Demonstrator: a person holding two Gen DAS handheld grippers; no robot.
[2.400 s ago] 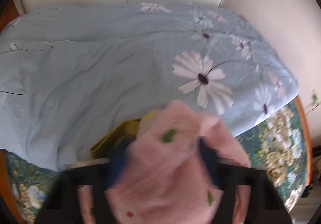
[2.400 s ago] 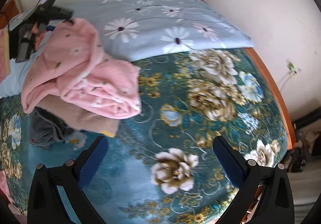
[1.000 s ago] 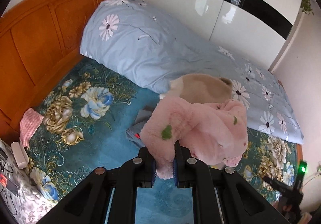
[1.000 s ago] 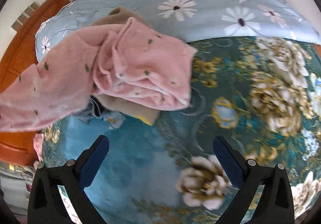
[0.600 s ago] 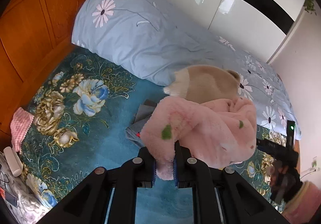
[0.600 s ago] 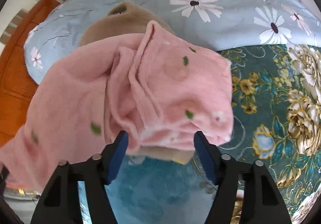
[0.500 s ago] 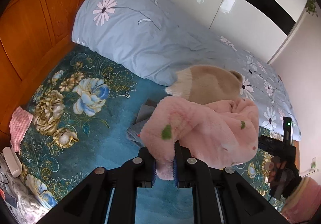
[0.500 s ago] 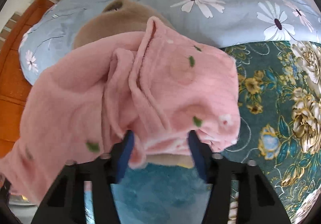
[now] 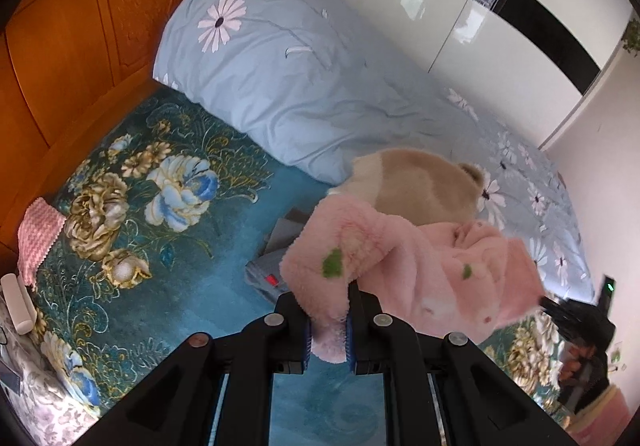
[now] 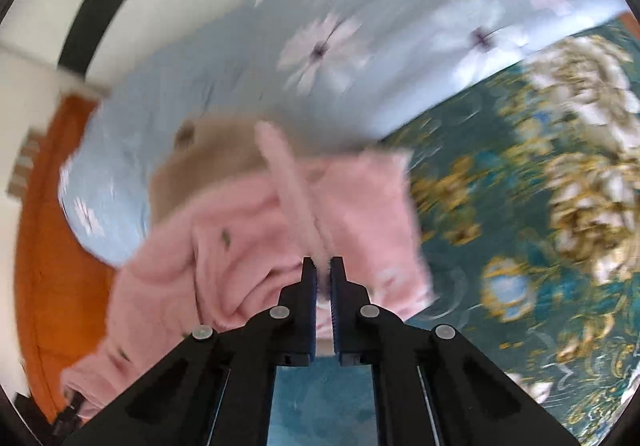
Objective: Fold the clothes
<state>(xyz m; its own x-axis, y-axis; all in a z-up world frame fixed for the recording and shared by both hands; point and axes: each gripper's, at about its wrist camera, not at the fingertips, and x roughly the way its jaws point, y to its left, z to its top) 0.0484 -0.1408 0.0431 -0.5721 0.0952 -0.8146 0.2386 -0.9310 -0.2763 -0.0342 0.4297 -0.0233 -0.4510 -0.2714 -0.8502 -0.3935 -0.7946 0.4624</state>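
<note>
While the pink fleece garment (image 9: 424,270) hangs stretched between the two grippers above the bed, the left gripper (image 9: 329,330) is clenched on one fluffy end of it, the fabric bulging up and out from between the blue pads. At the other end, the right gripper (image 10: 323,278) has just been closing, and its jaws now stand nearly together with a thin ridge of the pink fleece pinched between the tips; that view is smeared by motion blur, so finer detail of the grip cannot be made out. From the left wrist view, the right gripper (image 9: 576,320) shows as a dark shape at the far right edge of the garment, with a small green light on it.

Small green leaf marks dot the pink fleece. Behind it lies a beige fleece garment (image 9: 416,186), partly covered by the pink one, and a grey folded garment (image 9: 276,246) lies flat beneath both on the teal floral bedspread (image 9: 168,206). A pale blue duvet (image 9: 288,86) printed with daisies is heaped along the far side of the bed, against the orange wooden headboard (image 9: 80,26). White glossy wardrobe doors (image 9: 460,26) stand beyond it.
</note>
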